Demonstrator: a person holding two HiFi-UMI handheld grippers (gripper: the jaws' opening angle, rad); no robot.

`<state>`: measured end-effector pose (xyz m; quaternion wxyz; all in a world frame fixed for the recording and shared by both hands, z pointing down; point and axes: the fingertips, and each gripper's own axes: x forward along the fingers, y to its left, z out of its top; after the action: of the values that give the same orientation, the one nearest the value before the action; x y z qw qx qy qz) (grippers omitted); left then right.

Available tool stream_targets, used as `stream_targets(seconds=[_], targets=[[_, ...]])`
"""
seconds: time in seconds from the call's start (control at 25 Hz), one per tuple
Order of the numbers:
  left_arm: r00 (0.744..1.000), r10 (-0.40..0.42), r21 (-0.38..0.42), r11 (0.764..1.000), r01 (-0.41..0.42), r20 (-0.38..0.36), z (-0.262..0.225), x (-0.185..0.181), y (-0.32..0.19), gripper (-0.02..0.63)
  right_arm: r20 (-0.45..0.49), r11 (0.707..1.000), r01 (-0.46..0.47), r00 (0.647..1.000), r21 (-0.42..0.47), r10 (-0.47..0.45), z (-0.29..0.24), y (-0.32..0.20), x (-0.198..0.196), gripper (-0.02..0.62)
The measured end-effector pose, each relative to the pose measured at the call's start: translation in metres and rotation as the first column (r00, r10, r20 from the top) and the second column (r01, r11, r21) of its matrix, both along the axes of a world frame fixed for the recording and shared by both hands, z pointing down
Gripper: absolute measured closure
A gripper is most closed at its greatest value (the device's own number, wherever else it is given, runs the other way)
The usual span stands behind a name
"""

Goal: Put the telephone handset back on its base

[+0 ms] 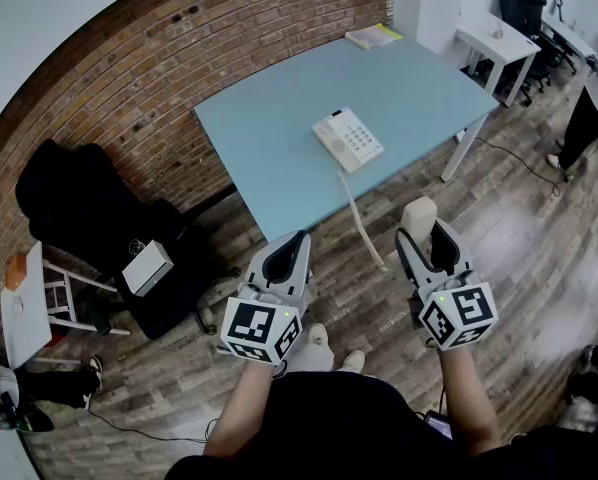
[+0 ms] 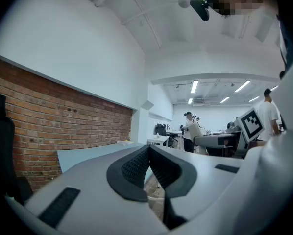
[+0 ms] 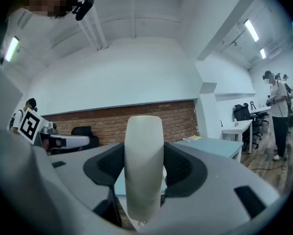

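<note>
The cream telephone base (image 1: 348, 139) lies on the light-blue table (image 1: 269, 138), keypad up, with its cradle bare. Its coiled cord (image 1: 361, 224) hangs off the table's near edge toward me. My right gripper (image 1: 426, 236) is below that edge, over the floor, shut on the cream handset (image 1: 418, 211). In the right gripper view the handset (image 3: 144, 165) stands upright between the two dark pads (image 3: 182, 166). My left gripper (image 1: 297, 244) is beside it on the left, also short of the table. It is shut and empty, and its pads (image 2: 136, 168) meet.
A yellow-covered book (image 1: 373, 36) lies at the table's far corner by the brick wall (image 1: 179, 48). A black chair (image 1: 79, 203) with a white box (image 1: 146, 266) stands to the left. A white desk (image 1: 494, 38) and a person (image 1: 589, 113) are at the right.
</note>
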<state>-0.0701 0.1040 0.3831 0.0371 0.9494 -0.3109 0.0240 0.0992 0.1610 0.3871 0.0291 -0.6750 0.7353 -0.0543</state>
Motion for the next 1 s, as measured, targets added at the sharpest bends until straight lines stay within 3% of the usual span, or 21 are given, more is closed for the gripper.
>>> stream_targets(seconds=[1.0], targets=[[0.999,-0.032,-0.027,0.999,0.032,-0.009,0.009,0.018,0.011,0.597,0.028,0.999,0.033,0.999,0.004,-0.034,0.004,0.005,0.017,0.348]])
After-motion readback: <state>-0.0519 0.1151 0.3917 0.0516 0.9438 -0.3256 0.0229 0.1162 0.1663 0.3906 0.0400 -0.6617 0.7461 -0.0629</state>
